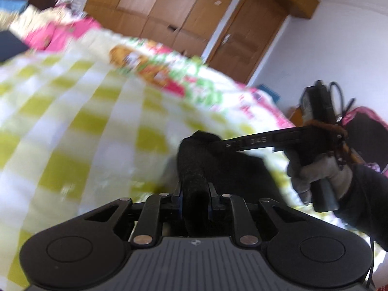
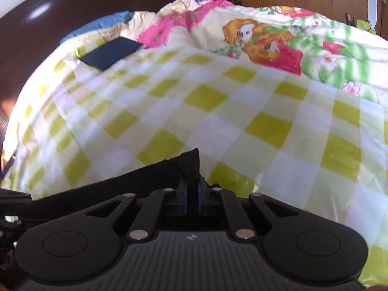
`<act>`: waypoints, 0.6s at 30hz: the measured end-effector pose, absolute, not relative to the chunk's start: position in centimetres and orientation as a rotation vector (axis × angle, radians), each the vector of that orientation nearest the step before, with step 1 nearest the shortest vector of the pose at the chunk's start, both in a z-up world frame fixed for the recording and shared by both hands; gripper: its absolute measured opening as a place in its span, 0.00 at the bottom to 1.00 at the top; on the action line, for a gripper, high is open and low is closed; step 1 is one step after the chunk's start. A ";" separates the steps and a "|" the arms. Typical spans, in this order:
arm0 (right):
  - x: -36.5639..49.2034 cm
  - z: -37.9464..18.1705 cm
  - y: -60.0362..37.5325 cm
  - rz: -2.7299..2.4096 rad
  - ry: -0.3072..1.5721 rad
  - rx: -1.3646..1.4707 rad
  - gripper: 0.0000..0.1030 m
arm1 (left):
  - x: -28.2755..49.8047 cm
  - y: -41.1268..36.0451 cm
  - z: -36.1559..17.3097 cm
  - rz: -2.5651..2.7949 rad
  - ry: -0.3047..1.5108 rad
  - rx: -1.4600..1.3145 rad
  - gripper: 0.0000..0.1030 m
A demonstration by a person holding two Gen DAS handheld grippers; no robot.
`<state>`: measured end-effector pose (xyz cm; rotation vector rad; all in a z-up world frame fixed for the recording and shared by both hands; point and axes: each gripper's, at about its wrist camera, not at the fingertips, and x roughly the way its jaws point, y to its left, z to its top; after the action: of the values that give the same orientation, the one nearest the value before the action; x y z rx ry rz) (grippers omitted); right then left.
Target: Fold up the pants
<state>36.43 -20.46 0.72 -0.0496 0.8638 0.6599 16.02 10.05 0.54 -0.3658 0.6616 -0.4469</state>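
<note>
The black pants (image 1: 194, 160) are bunched up over a bed with a green-and-white checked sheet (image 1: 72, 111). In the blurred left wrist view, my left gripper (image 1: 195, 191) is shut on a thick fold of this black cloth. From the right, my right gripper (image 1: 222, 143) reaches to the same bundle, held by a gloved hand (image 1: 315, 177). The right wrist view shows my right gripper (image 2: 191, 191) shut on a corner of the pants (image 2: 121, 184), which trail off to the lower left above the checked sheet (image 2: 218, 111).
A flat, dark folded item (image 2: 111, 53) lies at the far left of the bed, near a dark brown headboard (image 2: 48, 24). A cartoon-print quilt (image 2: 278, 48) covers the far side. Wooden wardrobe doors (image 1: 169, 7) and a room door (image 1: 249, 36) stand behind the bed.
</note>
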 end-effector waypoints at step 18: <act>31.0 6.3 -28.0 0.479 0.623 0.050 0.48 | 14.5 10.5 4.2 -0.324 0.539 -0.173 0.47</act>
<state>31.01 -27.96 6.27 0.0505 0.6230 0.4786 14.53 10.53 4.17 -0.1735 0.5387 -0.3239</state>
